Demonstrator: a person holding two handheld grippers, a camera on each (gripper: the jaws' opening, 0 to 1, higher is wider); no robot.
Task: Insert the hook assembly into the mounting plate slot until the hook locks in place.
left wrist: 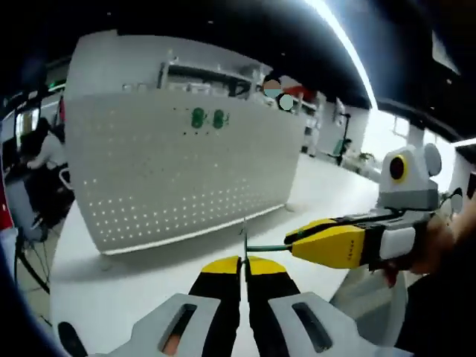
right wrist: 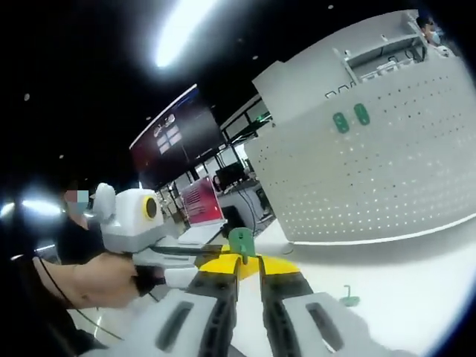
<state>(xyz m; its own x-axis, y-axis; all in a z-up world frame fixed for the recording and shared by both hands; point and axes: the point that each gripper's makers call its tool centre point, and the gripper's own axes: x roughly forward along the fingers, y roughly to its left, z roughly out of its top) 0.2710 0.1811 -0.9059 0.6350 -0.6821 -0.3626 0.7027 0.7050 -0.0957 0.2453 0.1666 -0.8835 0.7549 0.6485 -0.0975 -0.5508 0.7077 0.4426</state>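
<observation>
You hold the green hook (left wrist: 256, 248) with both hand-held grippers, left (left wrist: 243, 262) and right (right wrist: 248, 258) clenched on it, near the pegboard (left wrist: 178, 167), ready to push in.

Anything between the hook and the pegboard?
Nothing visible. Both tongs, left and right, pinch the green hook; bare white table lies between it and the pegboard.

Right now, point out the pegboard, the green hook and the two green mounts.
pegboard (left wrist: 186, 178), left gripper view, perforated face.
green hook (right wrist: 241, 239), right gripper view, its head.
green mounts (left wrist: 198, 117), left gripper view, left mount.
</observation>
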